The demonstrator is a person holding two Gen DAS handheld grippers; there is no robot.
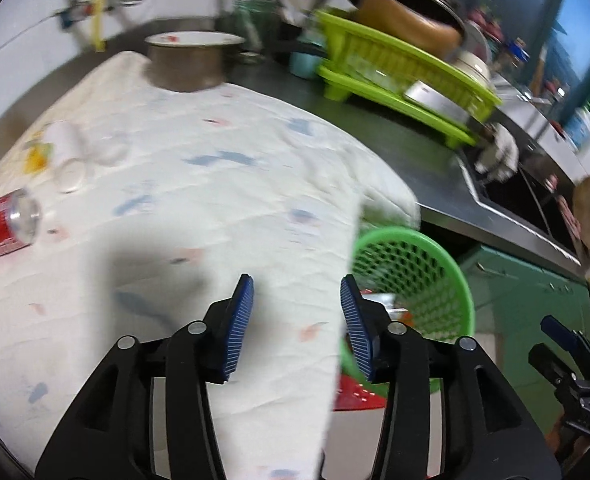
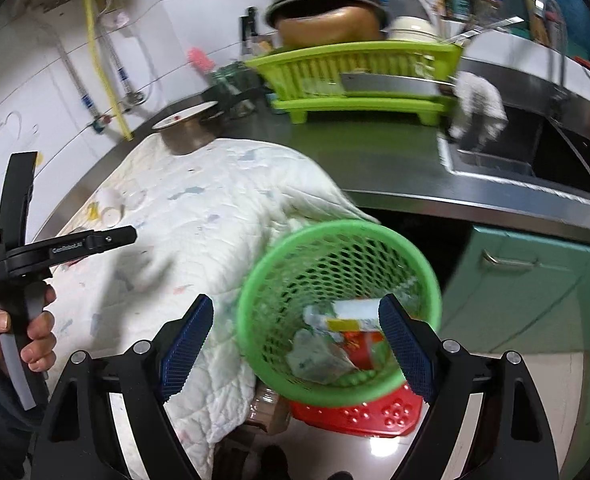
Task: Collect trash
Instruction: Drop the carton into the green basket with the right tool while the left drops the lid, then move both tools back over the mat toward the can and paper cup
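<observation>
A red can (image 1: pixel 5 226) lies on the white, blue-flecked cloth (image 1: pixel 223 184) beside a green mesh basket (image 2: pixel 337 312).

A quilted, matt white cloth (image 1: pixel 199 184) is spread over a brushed, dully shining metal table (image 2: pixel 375 152). A glossy metal can (image 1: pixel 5 226) is seen on the cloth. The basket (image 2: pixel 279 272) is made of smooth green plastic mesh, and crumpled paper and shiny wrappers (image 2: pixel 335 344) are held in it. Ribbed blue pads (image 1: pixel 239 320) are carried on matt black plastic.
</observation>
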